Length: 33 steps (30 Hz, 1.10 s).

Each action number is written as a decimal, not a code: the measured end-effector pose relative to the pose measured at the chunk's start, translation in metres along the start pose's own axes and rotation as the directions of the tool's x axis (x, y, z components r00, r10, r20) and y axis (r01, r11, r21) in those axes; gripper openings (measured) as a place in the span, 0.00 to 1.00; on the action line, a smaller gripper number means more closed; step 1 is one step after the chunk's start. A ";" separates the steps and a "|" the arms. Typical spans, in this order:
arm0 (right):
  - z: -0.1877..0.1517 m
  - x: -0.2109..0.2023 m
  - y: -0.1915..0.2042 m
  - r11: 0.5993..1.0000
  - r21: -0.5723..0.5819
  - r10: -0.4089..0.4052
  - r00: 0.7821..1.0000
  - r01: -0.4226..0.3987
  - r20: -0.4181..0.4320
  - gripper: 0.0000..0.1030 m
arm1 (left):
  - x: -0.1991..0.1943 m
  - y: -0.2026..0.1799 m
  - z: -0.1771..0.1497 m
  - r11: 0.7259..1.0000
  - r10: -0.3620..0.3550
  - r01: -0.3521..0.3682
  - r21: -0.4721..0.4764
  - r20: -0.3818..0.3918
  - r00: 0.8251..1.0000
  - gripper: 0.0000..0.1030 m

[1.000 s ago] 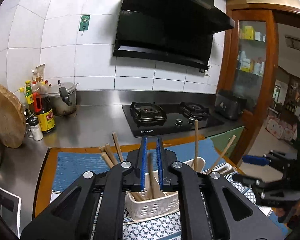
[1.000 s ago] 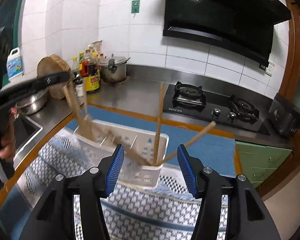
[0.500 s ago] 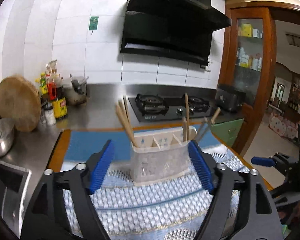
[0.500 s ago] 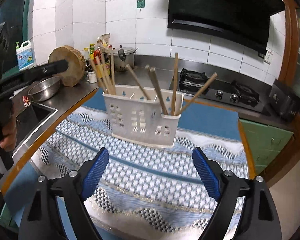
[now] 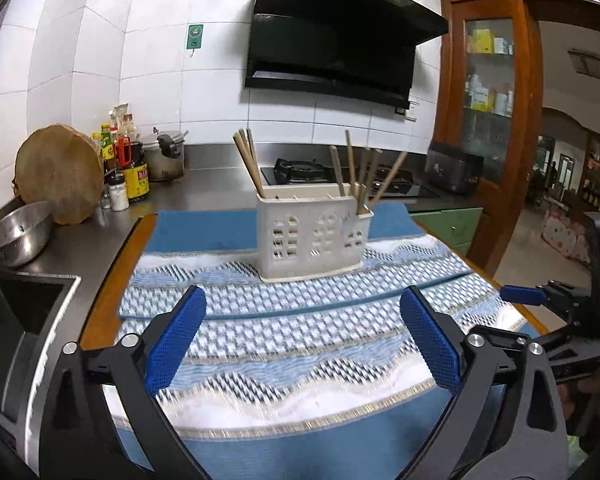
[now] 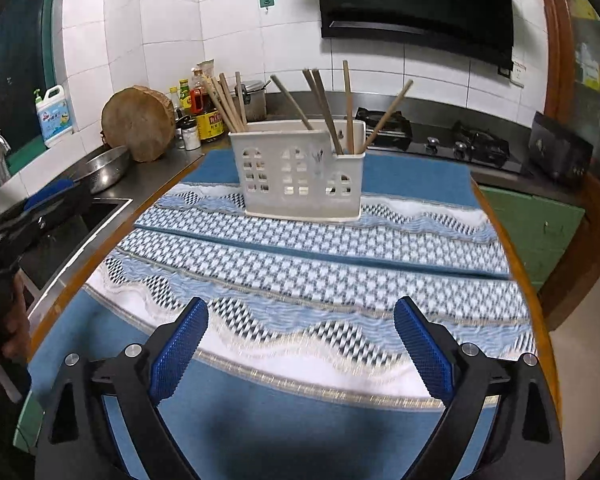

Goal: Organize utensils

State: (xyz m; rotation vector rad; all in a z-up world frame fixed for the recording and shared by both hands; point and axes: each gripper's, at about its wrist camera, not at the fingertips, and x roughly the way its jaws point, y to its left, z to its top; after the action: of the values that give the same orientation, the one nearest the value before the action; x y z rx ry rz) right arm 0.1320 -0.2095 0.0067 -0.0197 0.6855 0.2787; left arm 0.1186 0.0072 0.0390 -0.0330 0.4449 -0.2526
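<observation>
On the patterned cloth (image 6: 300, 248), wooden chopsticks (image 6: 324, 100) are held upright in a white caddy (image 6: 300, 176); well short of it, the left gripper (image 5: 304, 340) and right gripper (image 6: 300, 344) are held with fingers spread, empty.

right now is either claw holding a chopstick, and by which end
No. The left claw and right claw are both open and empty; the chopsticks stand in the white holder.

A white plastic utensil holder (image 5: 312, 238) with window-shaped cutouts stands upright on the patterned blue-and-white cloth (image 5: 300, 320). Wooden chopsticks (image 6: 228, 102) lean in its left compartment, and more chopsticks (image 6: 350, 106) fan out from its right compartments, tips up.
</observation>
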 end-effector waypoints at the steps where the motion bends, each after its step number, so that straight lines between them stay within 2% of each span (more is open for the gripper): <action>1: -0.005 -0.002 0.002 1.000 -0.001 -0.007 1.000 0.007 -0.001 0.89 | -0.002 -0.002 -0.004 1.000 -0.002 0.002 0.002 -0.006 1.000 0.94; 5: -0.023 -0.010 0.011 0.999 -0.022 -0.048 0.999 0.048 0.001 0.90 | -0.012 -0.009 -0.024 1.000 0.016 -0.016 0.003 -0.017 1.000 0.94; 8: -0.034 -0.014 0.014 0.999 -0.007 -0.033 0.999 0.033 -0.012 0.90 | -0.018 -0.010 -0.036 1.000 -0.005 0.004 -0.021 -0.033 0.999 0.94; 12: -0.043 -0.023 0.019 0.999 -0.001 -0.050 0.999 0.050 -0.005 0.90 | -0.027 -0.009 -0.047 0.999 0.015 -0.017 -0.042 -0.052 0.999 0.94; 16: -0.047 -0.031 0.024 0.998 -0.006 -0.068 0.998 0.068 0.003 0.91 | -0.038 -0.004 -0.053 0.996 0.061 -0.064 -0.055 -0.049 0.997 0.94; 22: -0.053 -0.044 0.029 0.994 -0.013 -0.109 0.994 0.109 0.023 0.92 | -0.056 -0.002 -0.061 0.993 0.120 -0.121 -0.012 -0.038 0.992 0.94; 33: -0.060 -0.055 0.029 0.995 0.025 -0.102 0.994 0.101 0.035 0.93 | -0.066 -0.006 -0.067 0.993 0.119 -0.118 0.006 -0.056 0.991 0.94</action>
State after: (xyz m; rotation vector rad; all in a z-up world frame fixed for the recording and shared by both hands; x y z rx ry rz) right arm 0.0466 -0.2020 -0.0026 -0.0275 0.6493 0.1733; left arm 0.0307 0.0196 0.0065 0.0037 0.5011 -0.1376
